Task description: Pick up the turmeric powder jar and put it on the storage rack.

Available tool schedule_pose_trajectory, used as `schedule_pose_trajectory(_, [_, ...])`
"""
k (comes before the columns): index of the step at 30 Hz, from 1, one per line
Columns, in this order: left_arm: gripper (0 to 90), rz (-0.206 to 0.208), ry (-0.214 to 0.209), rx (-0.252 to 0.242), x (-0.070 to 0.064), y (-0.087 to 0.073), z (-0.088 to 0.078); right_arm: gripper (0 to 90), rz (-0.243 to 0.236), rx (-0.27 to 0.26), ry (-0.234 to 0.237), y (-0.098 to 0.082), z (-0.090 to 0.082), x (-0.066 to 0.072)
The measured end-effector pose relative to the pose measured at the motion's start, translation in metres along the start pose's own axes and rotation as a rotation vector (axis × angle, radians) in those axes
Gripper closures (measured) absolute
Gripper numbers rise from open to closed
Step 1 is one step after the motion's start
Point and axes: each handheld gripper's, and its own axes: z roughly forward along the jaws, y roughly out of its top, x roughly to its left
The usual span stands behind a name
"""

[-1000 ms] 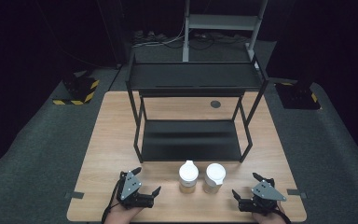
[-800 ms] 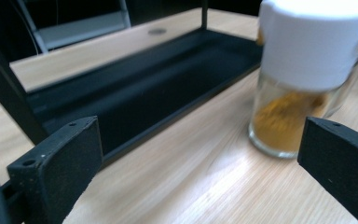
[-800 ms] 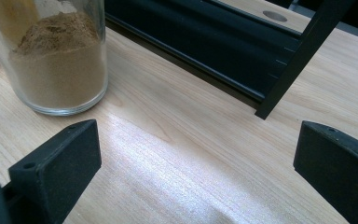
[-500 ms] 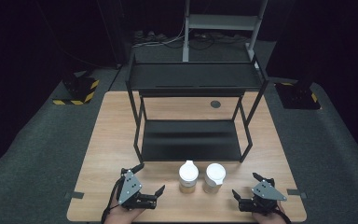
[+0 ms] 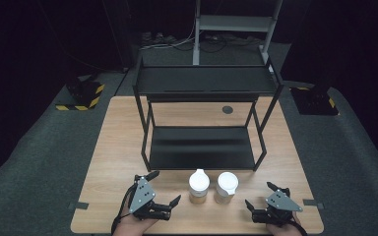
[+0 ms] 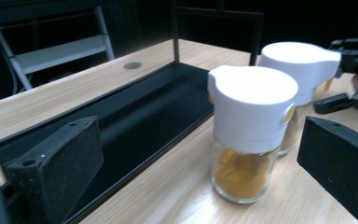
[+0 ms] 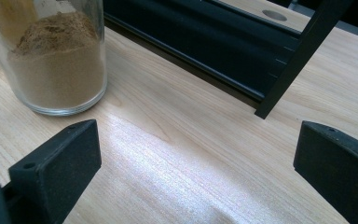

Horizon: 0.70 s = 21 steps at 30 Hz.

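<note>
Jars (image 5: 199,186) and (image 5: 226,187) are standing side by side at the desk's (image 5: 118,147) front edge before the black rack (image 5: 202,147), while the left gripper (image 5: 163,191), jaws spread, is swinging inward to line up on the nearer jar, the right gripper (image 5: 261,194) waiting spread.
</note>
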Motion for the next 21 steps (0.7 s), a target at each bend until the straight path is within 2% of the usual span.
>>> schedule_pose_trajectory(21, [0.3,0.016,-0.050,-0.023,-0.012,0.008,0.029,0.0,0.003,-0.005,0.002,-0.001,0.000,-0.001])
